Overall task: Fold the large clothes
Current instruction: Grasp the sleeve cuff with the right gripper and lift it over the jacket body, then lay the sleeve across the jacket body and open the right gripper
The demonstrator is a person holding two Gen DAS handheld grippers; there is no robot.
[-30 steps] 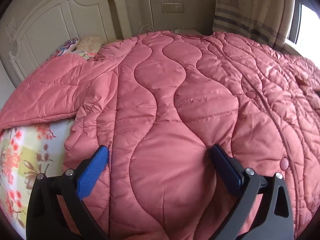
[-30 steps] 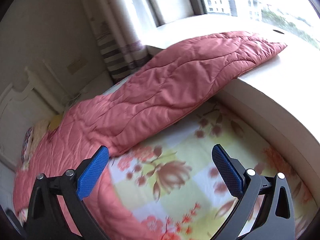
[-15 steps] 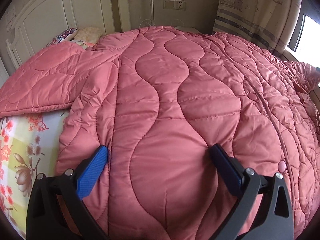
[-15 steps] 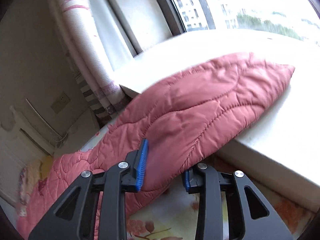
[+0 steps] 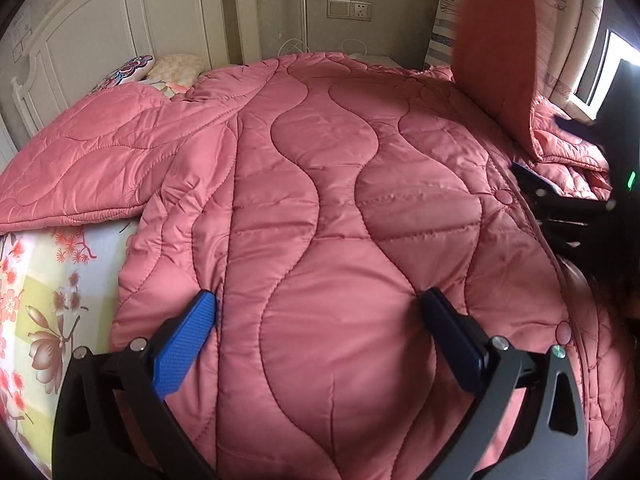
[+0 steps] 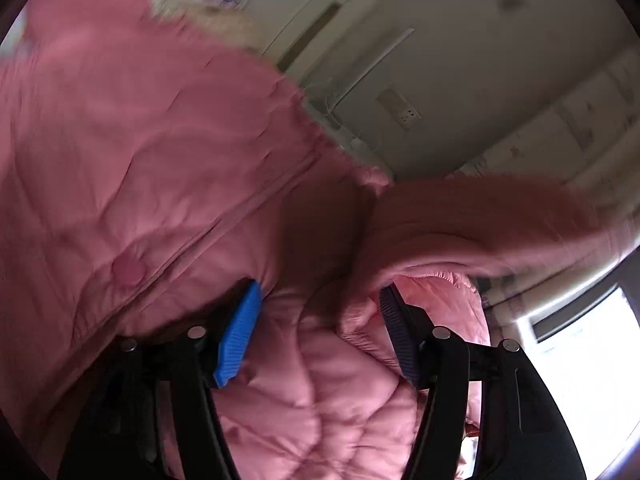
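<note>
floral bedsheet (image 5: 44, 280) under pink coat (image 5: 340, 208); left hand-held gripper (image 5: 316, 320) spread wide, right hand-held gripper (image 6: 320, 312) parted around sleeve.

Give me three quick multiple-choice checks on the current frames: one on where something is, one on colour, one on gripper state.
1. Where does the floral sheet show in the left wrist view?
A. left of the coat
B. on top of the coat
C. on the headboard

2. What colour is the quilted coat?
A. navy
B. pink-red
C. white

3. How does the left gripper stand?
A. shut on the coat
B. shut on the sheet
C. open, fingers spread over the coat

Answers:
1 A: the flowered fabric lies bare beside the coat's left edge.
2 B: the whole quilted surface is pink-red in both views.
3 C: its blue pads sit wide apart with coat fabric showing between them, nothing pinched.
</note>
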